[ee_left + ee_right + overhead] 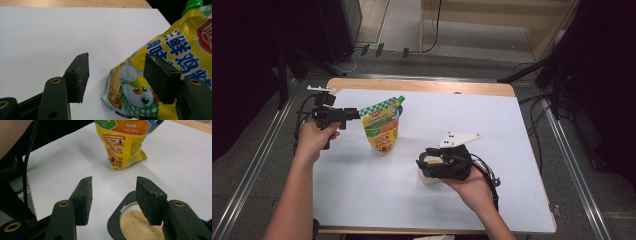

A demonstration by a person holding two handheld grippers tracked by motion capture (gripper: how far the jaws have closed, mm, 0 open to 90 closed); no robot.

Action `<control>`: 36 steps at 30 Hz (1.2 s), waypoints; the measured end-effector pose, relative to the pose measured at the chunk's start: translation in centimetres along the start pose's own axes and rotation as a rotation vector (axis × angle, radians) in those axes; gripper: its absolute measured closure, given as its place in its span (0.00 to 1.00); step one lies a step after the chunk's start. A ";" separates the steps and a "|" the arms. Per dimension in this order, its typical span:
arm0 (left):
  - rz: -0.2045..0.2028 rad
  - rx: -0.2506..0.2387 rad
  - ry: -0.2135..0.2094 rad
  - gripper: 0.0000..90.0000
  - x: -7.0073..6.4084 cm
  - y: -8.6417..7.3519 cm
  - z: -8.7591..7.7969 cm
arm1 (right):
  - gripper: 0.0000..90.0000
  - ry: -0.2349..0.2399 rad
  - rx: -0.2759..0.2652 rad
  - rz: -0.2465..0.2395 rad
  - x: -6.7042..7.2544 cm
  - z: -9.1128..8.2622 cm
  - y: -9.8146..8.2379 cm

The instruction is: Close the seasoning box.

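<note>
Your left tool (353, 114) sits at the upper left of the white desk (492, 125), jaws apart and nothing clamped. It points at the yellow spouted pouch (383, 125), which stands upright just beside it. In the left gripper view the pouch (160, 72) is right at the tool (116, 77): one pad (161, 75) lies over its printed face, the other pad (80, 77) is off it over bare desk. Can't tell if the near pad actually touches the pouch.

Your right tool (424, 162) is low over the middle of the desk, jaws apart, not gripping. In the right gripper view, the tool (113, 197) hovers above a small cup of tan powder (140, 225) with a dark holder around it. One pad overlaps the cup's rim; contact unclear. The pouch (125, 142) stands well apart from the cup, farther back on the desk.
</note>
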State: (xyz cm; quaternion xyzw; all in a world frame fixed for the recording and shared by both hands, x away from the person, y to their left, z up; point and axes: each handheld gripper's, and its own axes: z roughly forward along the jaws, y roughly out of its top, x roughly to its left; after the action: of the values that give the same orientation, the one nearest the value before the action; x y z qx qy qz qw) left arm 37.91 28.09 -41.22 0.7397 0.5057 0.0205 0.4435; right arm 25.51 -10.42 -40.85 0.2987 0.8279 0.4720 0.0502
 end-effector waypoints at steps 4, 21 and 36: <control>0.009 -0.001 0.010 0.42 0.1 -0.4 0.3 | 0.58 -0.013 -0.003 0.008 -0.9 -0.9 0.0; 0.046 0.019 0.037 0.42 -0.5 -0.5 0.4 | 0.87 -0.028 -0.038 0.034 -2.8 -5.3 0.9; 0.037 0.007 0.036 0.41 -0.5 -0.5 0.2 | 1.00 -0.094 -0.058 0.102 -5.5 -7.6 0.0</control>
State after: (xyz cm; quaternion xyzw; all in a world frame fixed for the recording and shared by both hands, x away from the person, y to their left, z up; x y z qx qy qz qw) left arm 37.38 27.65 -41.48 0.7501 0.4998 0.0401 0.4312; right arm 27.27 -19.10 -37.75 0.3607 0.7943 0.4834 0.0736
